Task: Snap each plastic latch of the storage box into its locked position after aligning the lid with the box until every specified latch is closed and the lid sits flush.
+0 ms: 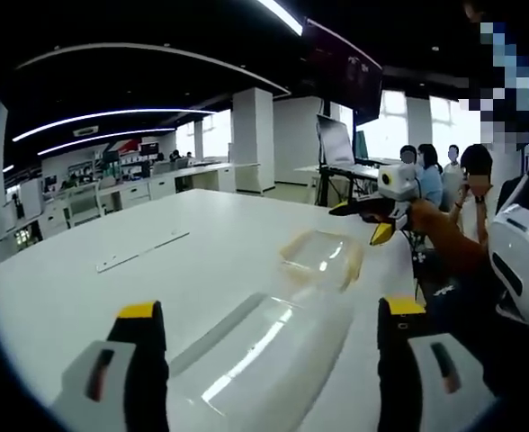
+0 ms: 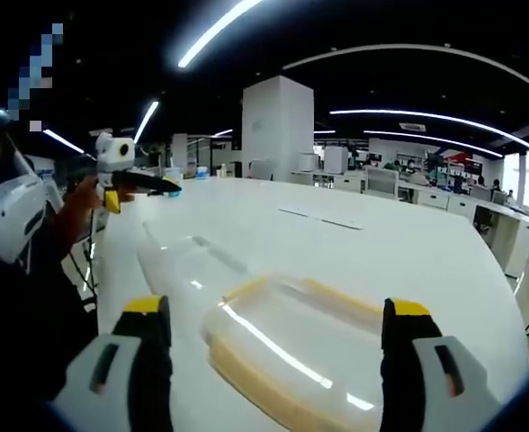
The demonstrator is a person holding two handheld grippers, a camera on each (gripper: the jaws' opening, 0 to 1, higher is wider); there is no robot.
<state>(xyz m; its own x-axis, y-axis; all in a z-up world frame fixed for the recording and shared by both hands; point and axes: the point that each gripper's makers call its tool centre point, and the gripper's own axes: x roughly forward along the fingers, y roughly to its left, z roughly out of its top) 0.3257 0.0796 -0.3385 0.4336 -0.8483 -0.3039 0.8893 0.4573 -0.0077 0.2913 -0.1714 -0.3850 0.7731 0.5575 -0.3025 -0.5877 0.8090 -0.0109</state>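
Item one, the storage box (image 2: 291,346): clear plastic with a yellowish rim, lying on the white table (image 2: 408,243) just ahead of our right gripper (image 2: 278,337), between its two jaws in that view. In the left gripper view we are seeing it farther off (image 1: 323,256), toward the table's right side.

Item two, the lid (image 1: 264,346): a clear panel, lying flat beside the box and apart from it, just ahead of our left gripper (image 1: 273,337). In the right gripper view it is showing as a faint sheet (image 2: 179,256) left of the box.

Item three, jaws: both grippers are standing with jaws wide apart, holding nothing.

Step in hand, as we are judging it: we are not yet aligning; lid and box are separate, and no latch can be made out closed.

Next move, as we are reckoning it: closing the left jaws on a lid edge, carrying the lid over the box and squaring it to the rim before pressing any latch.

Item four: people are sitting beyond the table's far edge.
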